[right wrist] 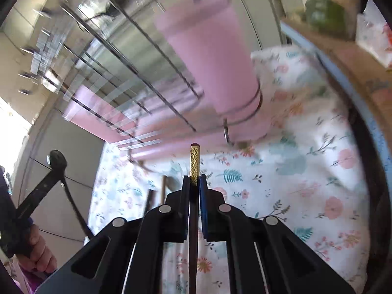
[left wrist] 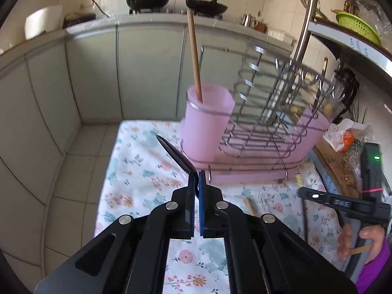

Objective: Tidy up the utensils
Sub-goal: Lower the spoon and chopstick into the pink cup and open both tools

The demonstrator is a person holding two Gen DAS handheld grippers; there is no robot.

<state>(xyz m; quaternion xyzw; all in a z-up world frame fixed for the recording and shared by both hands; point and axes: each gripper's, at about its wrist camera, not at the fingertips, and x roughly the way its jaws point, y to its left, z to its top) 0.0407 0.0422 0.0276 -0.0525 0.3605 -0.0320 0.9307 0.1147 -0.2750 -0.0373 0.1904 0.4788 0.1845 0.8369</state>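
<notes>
Left gripper [left wrist: 197,178] clamps a black-bladed knife [left wrist: 175,155]; right gripper [right wrist: 194,180] pinches a gold-tipped chopstick [right wrist: 195,164]. Pink holder cup [left wrist: 205,120] has one wooden handle [left wrist: 194,56] (more utensils await on the floral cloth [left wrist: 137,171]).

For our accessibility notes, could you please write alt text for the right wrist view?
The right gripper is shut on a dark chopstick with a gold patterned tip, above a floral tablecloth. Ahead, blurred, stand a pink cup in a wire dish rack.
</notes>
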